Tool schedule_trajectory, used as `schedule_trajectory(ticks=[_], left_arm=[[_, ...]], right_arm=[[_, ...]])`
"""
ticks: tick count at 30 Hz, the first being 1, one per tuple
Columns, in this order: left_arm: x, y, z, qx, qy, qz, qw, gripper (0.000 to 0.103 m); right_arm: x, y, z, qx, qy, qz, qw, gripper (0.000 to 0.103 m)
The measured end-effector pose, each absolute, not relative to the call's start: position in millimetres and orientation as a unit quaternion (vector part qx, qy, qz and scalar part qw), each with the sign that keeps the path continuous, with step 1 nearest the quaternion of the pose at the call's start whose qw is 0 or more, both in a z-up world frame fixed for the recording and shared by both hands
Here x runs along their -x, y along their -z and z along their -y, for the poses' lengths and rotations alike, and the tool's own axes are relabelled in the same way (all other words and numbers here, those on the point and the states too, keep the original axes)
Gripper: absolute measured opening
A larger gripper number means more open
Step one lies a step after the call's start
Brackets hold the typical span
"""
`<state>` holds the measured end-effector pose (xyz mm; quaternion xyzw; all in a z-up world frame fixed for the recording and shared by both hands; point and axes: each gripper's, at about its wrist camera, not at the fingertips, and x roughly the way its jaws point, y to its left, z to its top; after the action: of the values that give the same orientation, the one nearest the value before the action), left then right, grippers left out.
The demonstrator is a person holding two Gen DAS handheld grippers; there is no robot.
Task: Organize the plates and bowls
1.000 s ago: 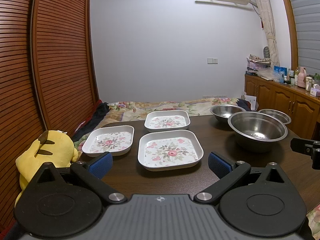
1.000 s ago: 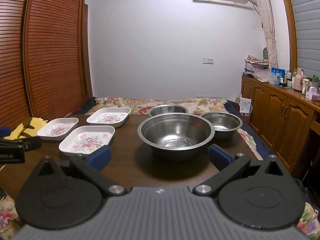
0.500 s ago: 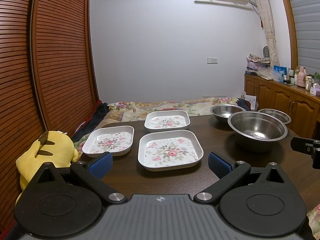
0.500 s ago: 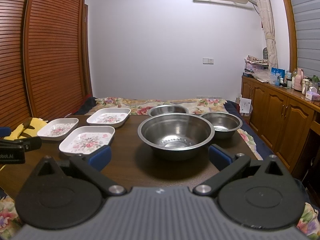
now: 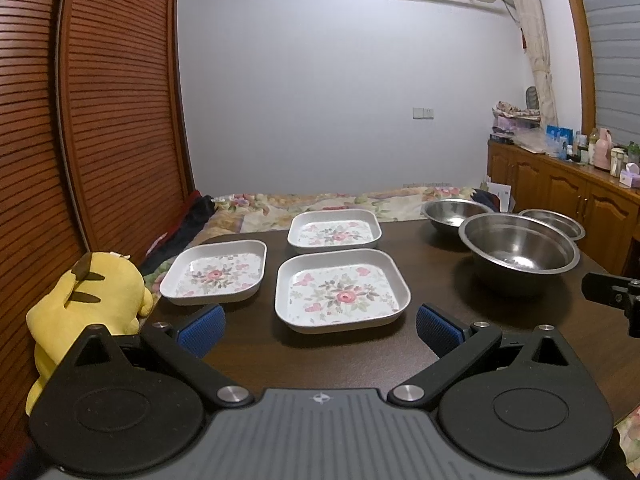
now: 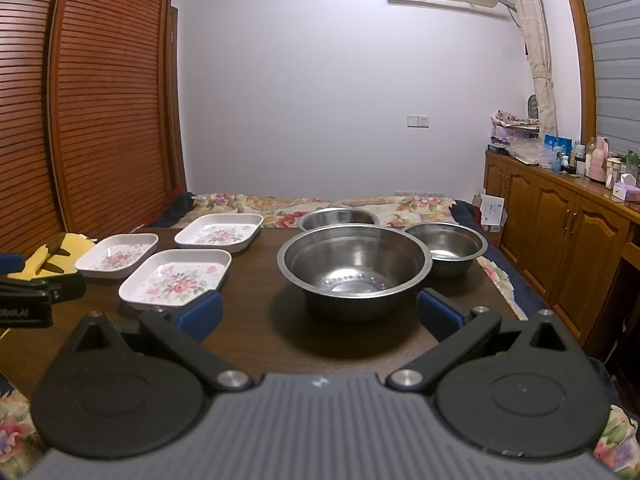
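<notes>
Dark wooden tabletop [image 5: 440, 280] in a bedroom: slatted wardrobe doors [image 5: 100, 120] at left, a floral bed [image 5: 340, 202] beyond, cabinets [image 6: 560, 232] at right. Left gripper [image 5: 318, 326]: jaws apart, empty, the nearest floral plate [image 5: 342, 290] just ahead between them. Right gripper [image 6: 318, 312]: jaws apart, empty, the largest steel bowl [image 6: 354, 268] just ahead between them. Count: three square plates, three steel bowls; plates lie left of the bowls.

Shiny steel bowls [image 6: 354, 264]; dark polished wood table [image 6: 260, 332].
</notes>
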<state>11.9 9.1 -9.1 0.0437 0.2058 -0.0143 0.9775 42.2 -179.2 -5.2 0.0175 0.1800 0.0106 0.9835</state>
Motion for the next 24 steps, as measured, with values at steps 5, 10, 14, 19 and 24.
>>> schedule_trajectory(ticks=[5, 10, 14, 19, 24], left_arm=[[-29, 16, -24, -0.041, 0.009, -0.220, 0.975, 0.103], [-44, 19, -41, -0.035, 0.009, -0.225, 0.974, 0.103], [-57, 19, -53, -0.035, 0.001, -0.236, 0.971, 0.103], [-74, 22, -67, -0.028, 0.005, -0.258, 0.966, 0.103], [-87, 25, -82, -0.022, -0.003, -0.269, 0.963, 0.103]], right_arm=[[-50, 9, 176, -0.022, -0.028, -0.187, 0.982, 0.103], [-62, 9, 162, -0.009, -0.054, -0.188, 0.981, 0.103], [-74, 10, 146, 0.006, -0.081, -0.192, 0.978, 0.103], [-87, 10, 128, 0.023, -0.106, -0.196, 0.975, 0.103], [-101, 9, 112, 0.036, -0.121, -0.204, 0.971, 0.103]])
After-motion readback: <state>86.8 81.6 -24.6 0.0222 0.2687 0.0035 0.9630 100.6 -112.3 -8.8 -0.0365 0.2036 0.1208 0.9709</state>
